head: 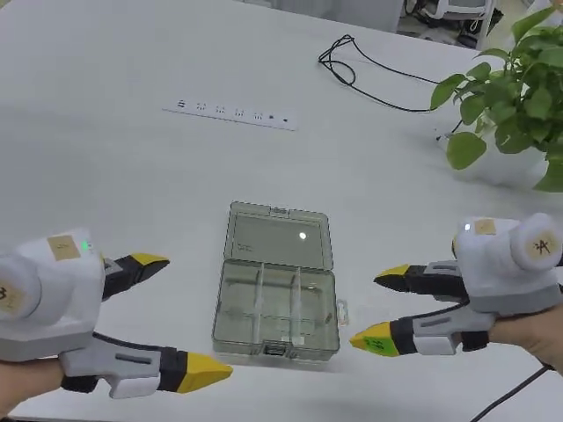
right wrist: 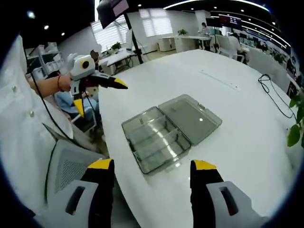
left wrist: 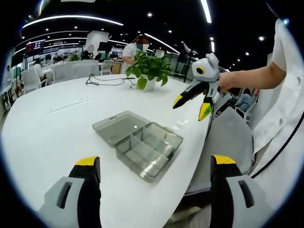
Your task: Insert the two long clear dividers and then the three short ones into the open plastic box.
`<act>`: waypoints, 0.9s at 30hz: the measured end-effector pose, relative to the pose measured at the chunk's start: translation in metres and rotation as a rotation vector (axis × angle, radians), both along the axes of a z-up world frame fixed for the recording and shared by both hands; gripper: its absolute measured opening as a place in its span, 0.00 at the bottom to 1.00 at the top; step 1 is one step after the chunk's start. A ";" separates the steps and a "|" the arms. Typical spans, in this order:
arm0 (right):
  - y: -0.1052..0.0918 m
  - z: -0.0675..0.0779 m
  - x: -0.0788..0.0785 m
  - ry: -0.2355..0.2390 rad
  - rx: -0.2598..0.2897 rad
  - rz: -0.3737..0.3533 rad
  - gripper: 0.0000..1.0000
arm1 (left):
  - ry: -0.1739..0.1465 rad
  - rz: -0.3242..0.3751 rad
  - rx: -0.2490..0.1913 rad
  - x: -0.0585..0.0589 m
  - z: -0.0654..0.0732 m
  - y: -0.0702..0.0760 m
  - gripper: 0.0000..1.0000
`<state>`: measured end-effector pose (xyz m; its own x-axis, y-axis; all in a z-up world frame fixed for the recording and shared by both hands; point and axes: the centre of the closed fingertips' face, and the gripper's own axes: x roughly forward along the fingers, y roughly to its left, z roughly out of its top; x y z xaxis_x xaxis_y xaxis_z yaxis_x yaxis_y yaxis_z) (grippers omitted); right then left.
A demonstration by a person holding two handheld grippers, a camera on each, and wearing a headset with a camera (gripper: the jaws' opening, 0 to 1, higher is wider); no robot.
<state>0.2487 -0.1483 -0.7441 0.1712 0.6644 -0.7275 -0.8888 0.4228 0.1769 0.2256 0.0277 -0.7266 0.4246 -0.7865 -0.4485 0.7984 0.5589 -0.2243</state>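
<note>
Flanking box (head: 280, 236), left tongs (head: 199, 316), right tongs (head: 364, 309), gaping

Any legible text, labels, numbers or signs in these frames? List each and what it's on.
Nothing reads as clear text.
Dark mark on the tan sticker of the right gripper: too blurred to read.
Dark mark on the sticker of the left gripper: cut off and blurred.
Small markings on the power strip: too small.
Hanging screen: blurred.
Plastic box: no text seen.
</note>
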 end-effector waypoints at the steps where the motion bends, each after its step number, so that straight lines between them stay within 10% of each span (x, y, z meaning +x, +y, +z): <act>1: -0.003 -0.003 0.000 -0.011 -0.022 0.020 0.67 | 0.003 -0.004 0.005 0.000 -0.001 0.000 0.99; 27: -0.051 -0.091 0.019 -0.063 -0.401 0.370 0.50 | 0.034 -0.048 0.014 0.007 -0.015 -0.001 1.00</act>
